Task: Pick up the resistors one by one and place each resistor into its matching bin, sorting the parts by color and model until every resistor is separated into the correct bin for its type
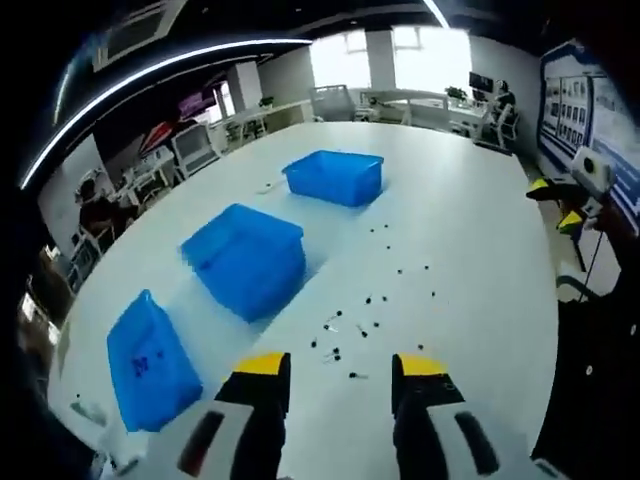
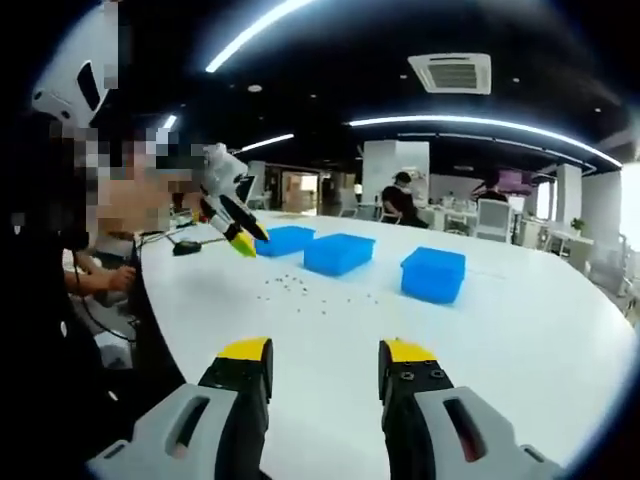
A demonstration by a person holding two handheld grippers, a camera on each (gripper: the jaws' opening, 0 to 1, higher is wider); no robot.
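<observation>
Several tiny dark resistors lie scattered on the white table, just beyond my left gripper, which is open and empty above them. Left of the resistors, three blue bins stand in a row: near, middle, far. The right gripper shows at the table's right edge. In the right gripper view my right gripper is open and empty over bare table, well short of the resistors. Beyond them stand the bins. The left gripper hovers above the resistors.
A person's arm rests at the table's left edge beside a small black device with a cable. Desks, chairs and seated people fill the office behind the table. Bare tabletop stretches right of the bins.
</observation>
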